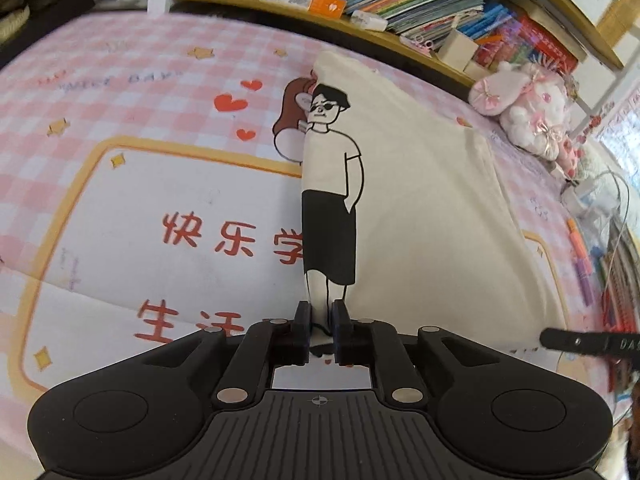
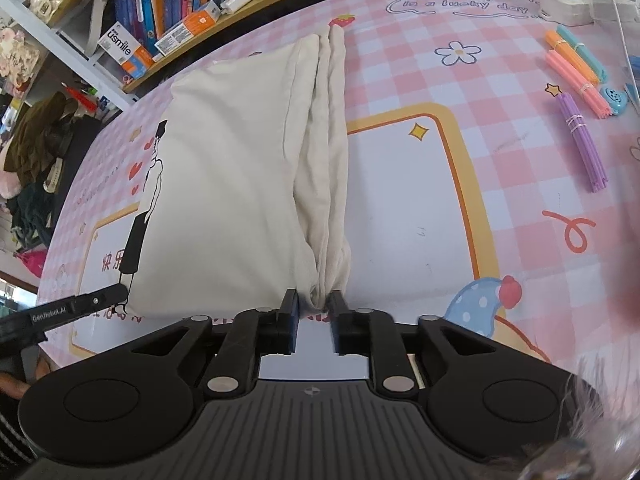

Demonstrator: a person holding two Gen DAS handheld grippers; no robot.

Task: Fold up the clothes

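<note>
A cream T-shirt (image 1: 420, 208) with a black line drawing of a standing figure lies partly folded on the pink checked table mat (image 1: 120, 120). My left gripper (image 1: 321, 314) is shut on the shirt's near left corner, with the printed edge pinched between its pads. In the right wrist view the same cream shirt (image 2: 232, 184) shows its bunched right fold. My right gripper (image 2: 313, 303) is shut on the near end of that fold. The left gripper's finger (image 2: 80, 304) shows at the shirt's left corner in the right wrist view, and the right gripper's finger (image 1: 576, 342) shows at the right edge of the left wrist view.
A wooden bookshelf (image 1: 360, 4) packed with books runs along the far edge. Pink plush toys (image 1: 524, 108) sit at the back right. Bundles of coloured sticks (image 2: 580, 100) and a white power strip (image 2: 568, 4) lie on the mat (image 2: 500, 80) to the right.
</note>
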